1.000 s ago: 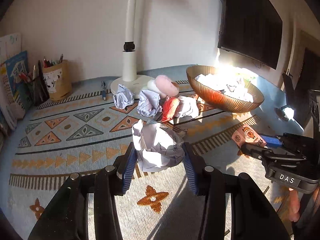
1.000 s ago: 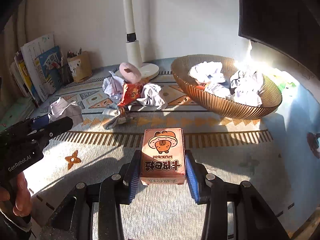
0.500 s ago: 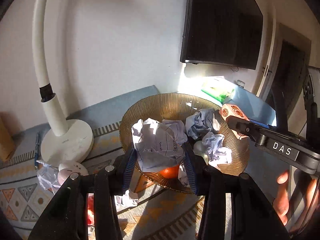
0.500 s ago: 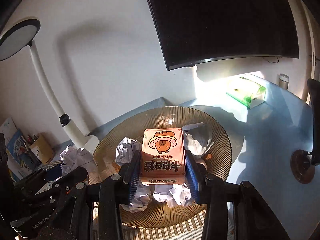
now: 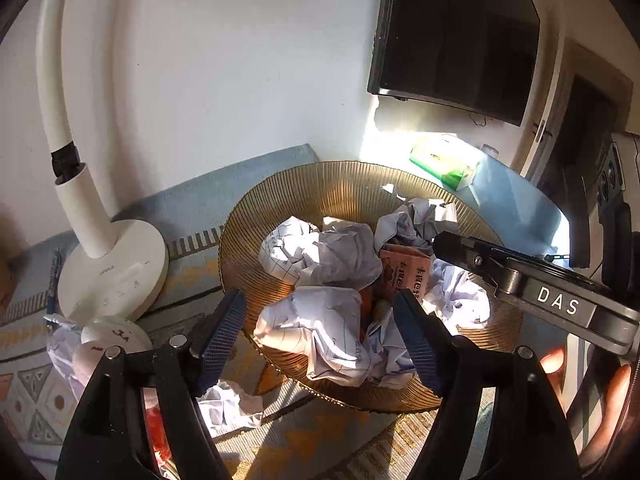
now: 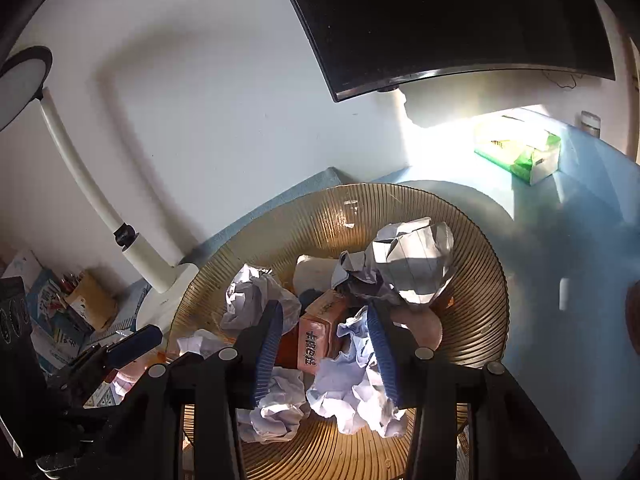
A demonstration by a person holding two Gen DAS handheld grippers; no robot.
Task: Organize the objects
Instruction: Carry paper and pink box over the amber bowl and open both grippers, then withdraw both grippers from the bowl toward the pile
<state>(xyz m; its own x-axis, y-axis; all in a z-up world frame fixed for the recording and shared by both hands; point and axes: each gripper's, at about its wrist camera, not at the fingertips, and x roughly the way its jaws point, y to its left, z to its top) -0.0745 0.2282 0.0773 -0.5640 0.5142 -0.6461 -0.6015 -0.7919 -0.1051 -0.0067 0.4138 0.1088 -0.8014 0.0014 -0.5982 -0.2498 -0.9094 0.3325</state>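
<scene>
A ribbed amber bowl point(image 5: 320, 184) point(image 6: 480, 280) holds several crumpled paper balls. The paper ball point(image 5: 316, 336) lies in the bowl under my left gripper point(image 5: 320, 304). The left jaws are opening and stand wide, with neither pad touching the paper. A pink carton point(image 6: 316, 332) point(image 5: 404, 276) lies tilted among the papers. My right gripper point(image 6: 325, 312) hangs over it with its jaws opening a little, and both pads are clear of the carton. The right gripper's finger point(image 5: 452, 246) reaches over the bowl's right side.
A white desk lamp point(image 5: 116, 276) stands left of the bowl on a patterned mat. More crumpled paper point(image 5: 228, 400) and a round pink-white object point(image 5: 116, 336) lie by the lamp base. A green tissue pack point(image 6: 520, 148) sits behind the bowl under a dark monitor point(image 5: 452, 40).
Both grippers swung from the mat to above the bowl. The left jaws spread and dropped the paper ball in. The pink carton fell from the right gripper into the bowl.
</scene>
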